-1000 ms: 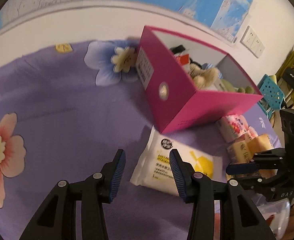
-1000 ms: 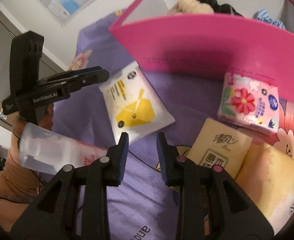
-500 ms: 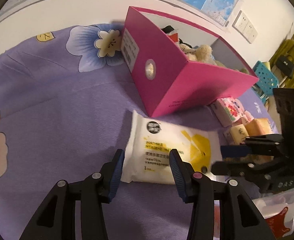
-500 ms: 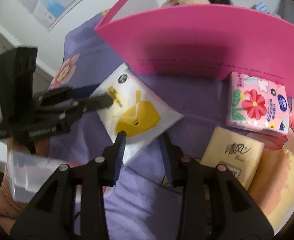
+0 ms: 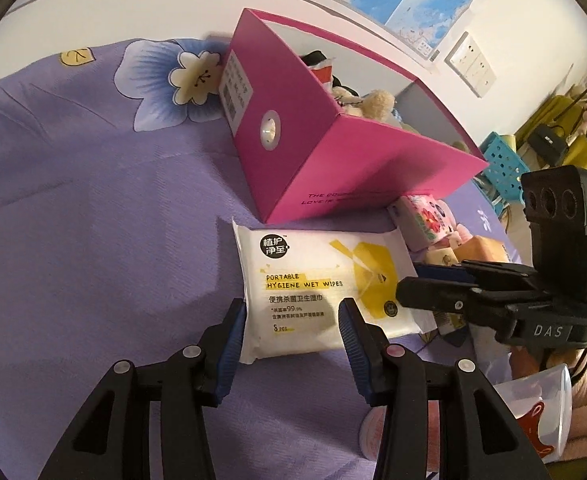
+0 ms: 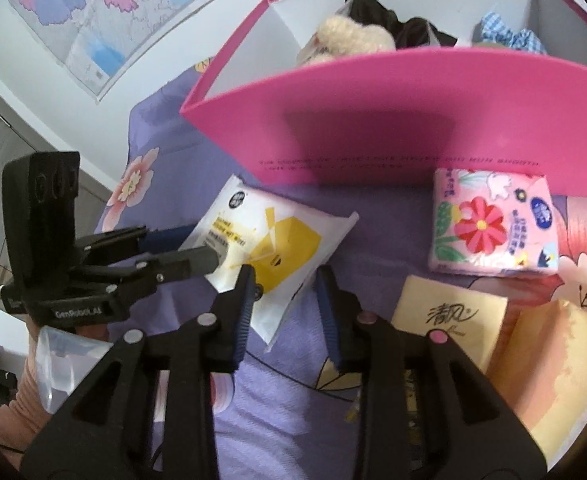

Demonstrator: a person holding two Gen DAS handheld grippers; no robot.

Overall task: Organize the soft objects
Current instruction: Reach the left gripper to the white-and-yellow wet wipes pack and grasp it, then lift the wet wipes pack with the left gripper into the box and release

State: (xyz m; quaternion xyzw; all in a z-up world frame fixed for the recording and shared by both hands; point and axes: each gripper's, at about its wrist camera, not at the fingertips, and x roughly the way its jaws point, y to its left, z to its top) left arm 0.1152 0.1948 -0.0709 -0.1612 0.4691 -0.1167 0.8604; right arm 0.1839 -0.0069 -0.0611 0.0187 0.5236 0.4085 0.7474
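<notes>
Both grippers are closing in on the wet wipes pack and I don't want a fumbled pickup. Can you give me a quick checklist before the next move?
1. Wet wipes pack lies flat on the purple sheet: ok.
2. Left gripper straddles the pack's near edge, pads not pressing: ok.
3. Right gripper open over the pack's corner; its jaws have just been closing: ok.
4. Grippers clear of each other: cannot tell, they crowd the same pack.
5. Pink box open-topped, with room beside the plush toy: ok.
</notes>
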